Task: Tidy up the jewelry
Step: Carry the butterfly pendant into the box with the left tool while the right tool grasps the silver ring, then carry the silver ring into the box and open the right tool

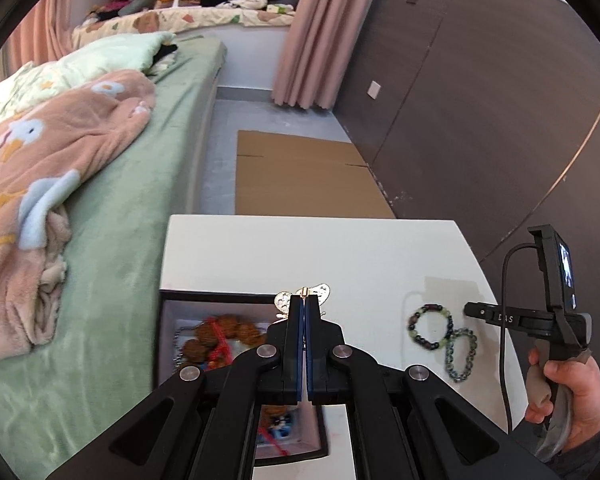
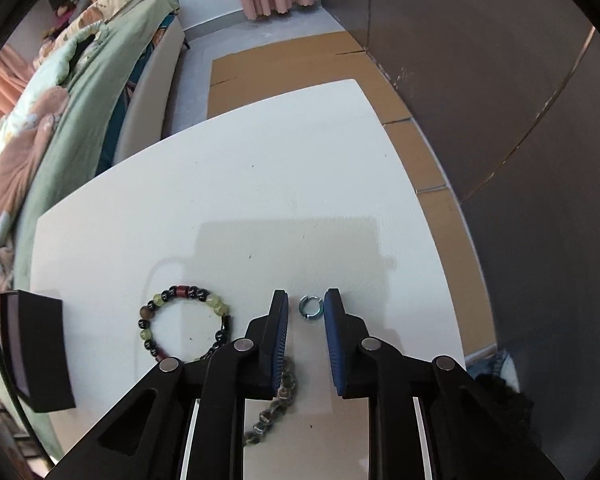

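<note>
Right wrist view: the right claw point(image 2: 306, 312) stands open, its blue pads flanking a small silver metal ring point(image 2: 311, 309) lying flat on the white desk point(image 2: 260, 184), just off the fingertips. The ring looks light, hard and slippery; pinching across its outer rim seems safest. Farther left, the left claw point(image 1: 304, 300) grips a gold butterfly ornament point(image 1: 320, 291) above the open black jewelry box point(image 1: 216, 298)

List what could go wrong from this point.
1. The left tongs pinch the butterfly brooch only at their tips; it could slip before it reaches the jewelry box.
2. The small ring lies flat between the open right tongs; closing might flick it off the white table.
</note>
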A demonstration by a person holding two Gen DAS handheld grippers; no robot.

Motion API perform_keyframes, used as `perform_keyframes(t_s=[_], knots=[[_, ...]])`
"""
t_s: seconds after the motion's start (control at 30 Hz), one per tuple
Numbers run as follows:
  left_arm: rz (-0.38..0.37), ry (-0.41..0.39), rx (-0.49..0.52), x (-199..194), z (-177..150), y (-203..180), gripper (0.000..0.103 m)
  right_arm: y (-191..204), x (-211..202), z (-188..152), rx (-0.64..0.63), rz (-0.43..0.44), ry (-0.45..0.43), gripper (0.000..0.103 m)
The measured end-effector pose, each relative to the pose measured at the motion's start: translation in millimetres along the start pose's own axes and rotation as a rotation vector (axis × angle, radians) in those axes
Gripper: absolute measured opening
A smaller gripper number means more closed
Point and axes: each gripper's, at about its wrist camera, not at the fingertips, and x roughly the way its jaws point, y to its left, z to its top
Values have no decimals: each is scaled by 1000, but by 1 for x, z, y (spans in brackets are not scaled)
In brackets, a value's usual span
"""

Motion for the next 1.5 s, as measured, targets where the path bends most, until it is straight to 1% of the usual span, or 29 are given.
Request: perform_keyframes(t_s=[0.07, 0.1, 0.2, 0.27, 0.37, 0.47, 0.5, 0.57, 0.63, 0.67, 0.73, 0.77, 0.93, 1.27, 1.5], knots=[[6, 1, -8, -2, -1, 6, 0, 2, -2, 0, -21, -34, -4, 15], [10, 2, -10, -3, -2, 9, 0, 3, -3, 0, -24, -39, -5, 15], [24, 8, -15, -6, -4, 15, 0, 2, -7, -2, -15, -16, -11, 14], [35, 4, -27, -9, -5, 19, 0, 4, -16, -1, -6, 2, -37, 14], [18, 2, -54, -12, -5, 27, 0, 8, -34, -5, 4, 64, -82, 14], [-21, 33, -96, -10, -4, 34, 1, 18, -52, -10, -1, 143, -127, 14], [-20, 38, -108, -9, -4, 36, 2, 23, -58, -12, -4, 175, -142, 14], [-21, 34, -116, -11, -5, 38, 18, 33, -69, -17, -26, 242, -170, 14], [-18, 22, -121, -14, -6, 40, 71, 46, -77, -22, -48, 294, -191, 14], [-16, 6, -125, -18, -7, 42, 76, 53, -81, -24, -58, 323, -201, 14], [0, -21, -133, -26, -9, 47, 77, 64, -86, -29, -74, 369, -215, 14], [6, -22, -138, -28, -10, 50, 77, 70, -90, -31, -86, 401, -221, 14], [23, -37, -171, -43, -14, 68, 77, 99, -95, -40, -132, 496, -240, 14], [50, -77, -170, -67, -22, 87, 77, 148, -94, -52, -203, 607, -212, 14], [62, -89, -181, -77, -26, 98, 77, 178, -87, -58, -232, 685, -164, 14]])
